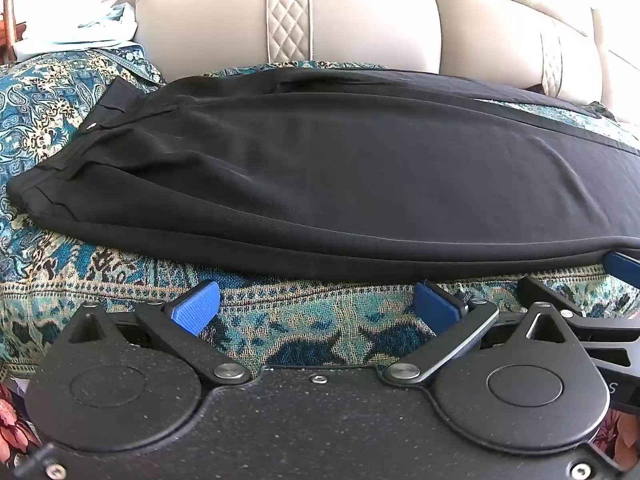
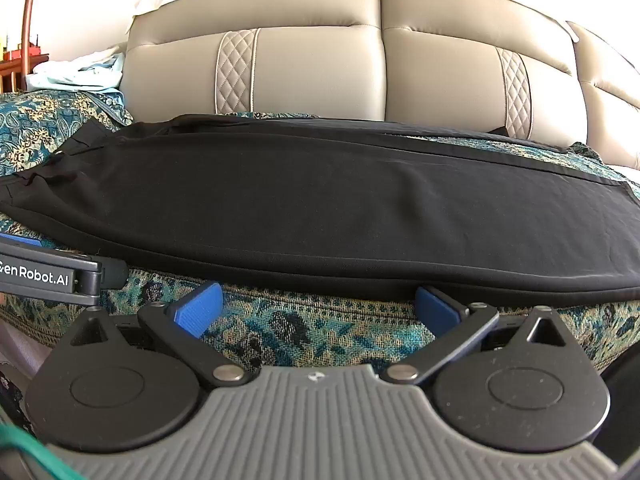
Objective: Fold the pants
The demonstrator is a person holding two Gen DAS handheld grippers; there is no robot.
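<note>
Inspecting left hand-held gripper (image 1: 316,306): jaws spread wide, nothing held, just short of near edge of pants (image 1: 320,184). Right hand-held gripper (image 2: 316,306): likewise agape, empty, alongside. We find black pants laid flat lengthwise on patterned sofa cover (image 1: 280,320), waistband (image 1: 80,140) at left, legs stacked. We judge step: approach for crosswise fold. Next move calls for pinching both layers at one end.
</note>
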